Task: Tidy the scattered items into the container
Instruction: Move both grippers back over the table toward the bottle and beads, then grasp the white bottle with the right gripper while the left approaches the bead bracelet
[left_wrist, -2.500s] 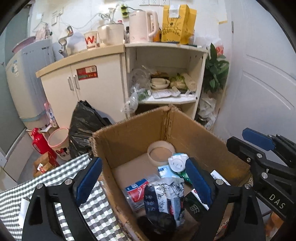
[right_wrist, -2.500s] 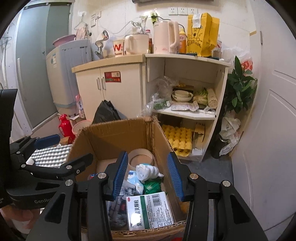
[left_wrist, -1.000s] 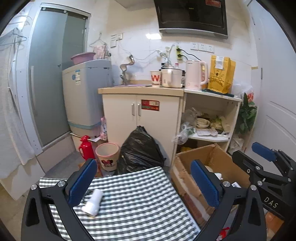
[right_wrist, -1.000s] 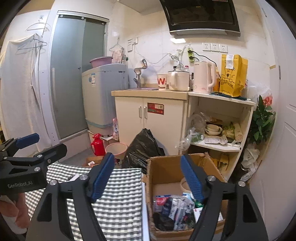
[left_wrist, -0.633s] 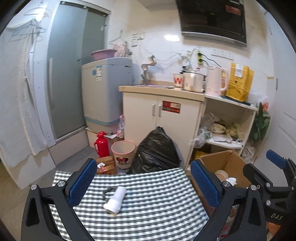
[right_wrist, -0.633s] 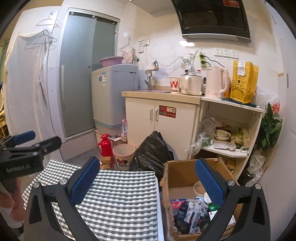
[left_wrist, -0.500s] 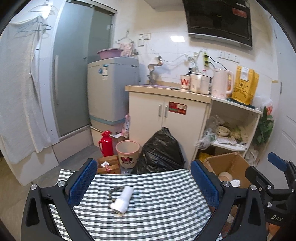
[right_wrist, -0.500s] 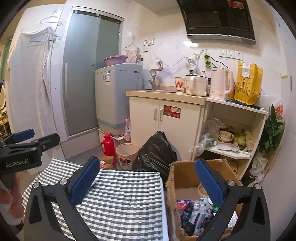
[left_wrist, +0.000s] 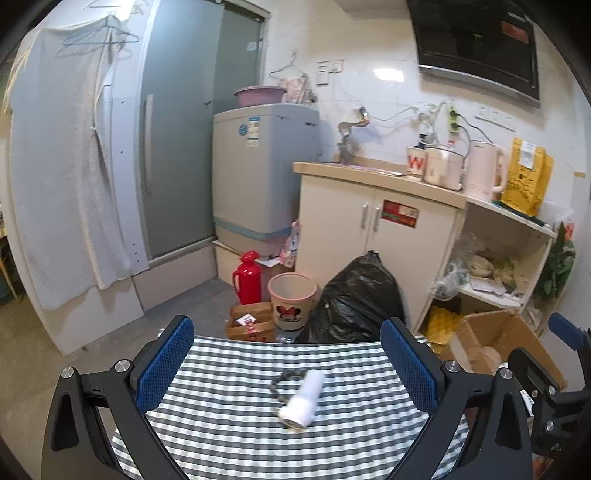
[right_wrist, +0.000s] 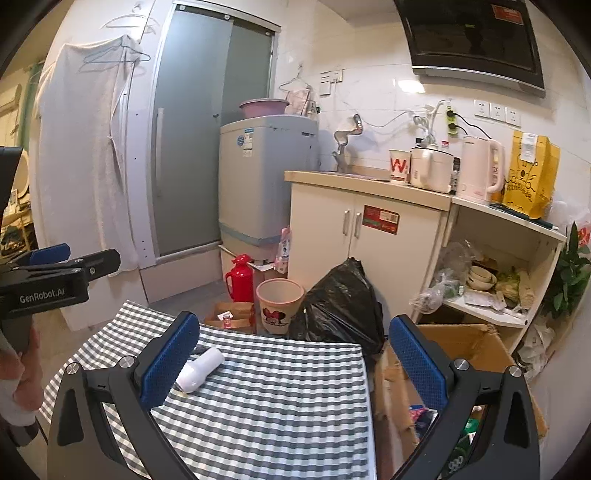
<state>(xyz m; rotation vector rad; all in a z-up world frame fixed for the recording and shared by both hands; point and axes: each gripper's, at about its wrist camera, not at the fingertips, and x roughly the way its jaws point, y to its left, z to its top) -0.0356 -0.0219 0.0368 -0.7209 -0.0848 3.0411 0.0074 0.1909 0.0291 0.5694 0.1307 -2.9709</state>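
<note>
On checked table (left_wrist: 229, 424): white bottle (left_wrist: 303, 398) beside chain (left_wrist: 282, 380) | both claws released, empty

This is a small, lived-in home kitchen that doubles as a laundry corner. A black range hood (right_wrist: 476, 40) hangs on a white tiled wall above wall sockets (right_wrist: 496, 109). A cream cabinet (right_wrist: 365, 251) carries a tap (right_wrist: 345, 138), a paper cup (right_wrist: 399, 166), a rice cooker (right_wrist: 430, 170) and an electric kettle (right_wrist: 480, 173). Beside it an open shelf (right_wrist: 495, 302) holds bowls (right_wrist: 480, 277) and bagged food. A top-loading washing machine (right_wrist: 266, 184) stands by a frosted glass door (right_wrist: 207, 140), with a pink basin (right_wrist: 264, 107) on top. A white towel (right_wrist: 81, 155) hangs on a hanger. On the floor sit a red thermos (right_wrist: 240, 277), a waste bin (right_wrist: 280, 304) and a black rubbish bag (right_wrist: 340, 306).
</note>
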